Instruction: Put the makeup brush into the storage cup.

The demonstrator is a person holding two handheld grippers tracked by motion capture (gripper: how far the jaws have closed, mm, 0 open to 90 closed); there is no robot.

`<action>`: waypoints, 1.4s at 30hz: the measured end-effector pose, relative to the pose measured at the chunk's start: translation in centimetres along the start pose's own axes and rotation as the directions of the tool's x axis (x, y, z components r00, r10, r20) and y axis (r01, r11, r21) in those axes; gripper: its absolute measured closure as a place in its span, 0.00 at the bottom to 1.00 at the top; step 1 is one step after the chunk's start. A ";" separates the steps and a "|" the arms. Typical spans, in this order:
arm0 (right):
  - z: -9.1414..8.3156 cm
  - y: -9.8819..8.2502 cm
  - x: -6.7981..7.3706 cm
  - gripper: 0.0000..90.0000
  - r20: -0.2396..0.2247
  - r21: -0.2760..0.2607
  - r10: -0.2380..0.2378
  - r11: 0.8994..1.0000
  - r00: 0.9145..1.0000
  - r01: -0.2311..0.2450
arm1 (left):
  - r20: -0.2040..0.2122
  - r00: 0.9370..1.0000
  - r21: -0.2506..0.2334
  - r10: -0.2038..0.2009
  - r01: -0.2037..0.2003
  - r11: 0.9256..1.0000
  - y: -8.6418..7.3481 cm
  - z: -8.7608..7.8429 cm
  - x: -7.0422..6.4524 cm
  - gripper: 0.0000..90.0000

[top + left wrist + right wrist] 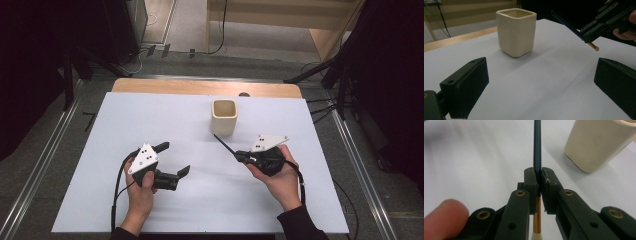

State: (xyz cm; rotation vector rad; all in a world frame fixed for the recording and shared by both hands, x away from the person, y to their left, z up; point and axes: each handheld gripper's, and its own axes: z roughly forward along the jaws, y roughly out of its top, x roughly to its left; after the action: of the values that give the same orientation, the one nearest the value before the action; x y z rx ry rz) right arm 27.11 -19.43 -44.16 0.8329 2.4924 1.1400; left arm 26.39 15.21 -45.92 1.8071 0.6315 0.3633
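Right tongs [538,178] pinch a slim dark-blue pencil [537,145], seemingly gold-ferruled; left tongs [541,82] spread; glossy cream square ceramic cup [223,116] beyond.

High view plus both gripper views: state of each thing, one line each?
Left gripper: open, jaws wide apart, holding nothing.
Right gripper: shut on the pencil.
Pencil: clamped near its eraser end, held off the table.
Cream cup: upright on the white table, untouched.

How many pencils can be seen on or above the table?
1. The pencil is clamped in the right claw, its dark end pointing toward the cream cup. The cup's inside is partly hidden, so more could be there.
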 end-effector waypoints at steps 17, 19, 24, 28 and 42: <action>0.3 0.9 2.0 0.94 -0.090 -0.007 -0.081 0.997 0.993 0.080 | 0.196 0.980 0.069 -0.007 -0.007 0.998 -0.5 -0.1 0.0 0.00; 0.4 1.1 2.4 0.94 -0.099 -0.003 -0.093 0.996 0.991 0.093 | 0.209 0.978 0.063 -0.021 0.007 0.998 -0.4 0.0 -0.1 0.00; 0.7 1.5 3.1 0.94 -0.123 -0.003 -0.126 0.992 0.984 0.126 | 0.223 0.974 0.072 -0.023 0.007 0.997 -0.4 0.2 -0.4 0.00; 0.8 1.8 3.5 0.94 -0.132 -0.003 -0.134 0.991 0.982 0.135 | 0.239 0.970 0.055 -0.038 0.025 0.998 0.0 0.0 -0.5 0.06; 0.5 1.9 3.9 0.94 -0.163 -0.018 -0.171 0.985 0.972 0.170 | 0.280 0.959 0.048 -0.051 0.039 0.998 0.7 -0.1 -0.7 0.15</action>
State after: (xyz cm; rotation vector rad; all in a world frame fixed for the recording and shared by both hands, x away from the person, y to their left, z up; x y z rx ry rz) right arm 25.03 -15.74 -43.07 0.5299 2.6323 1.1962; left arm 25.91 14.73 -45.15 1.8380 0.4818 0.0597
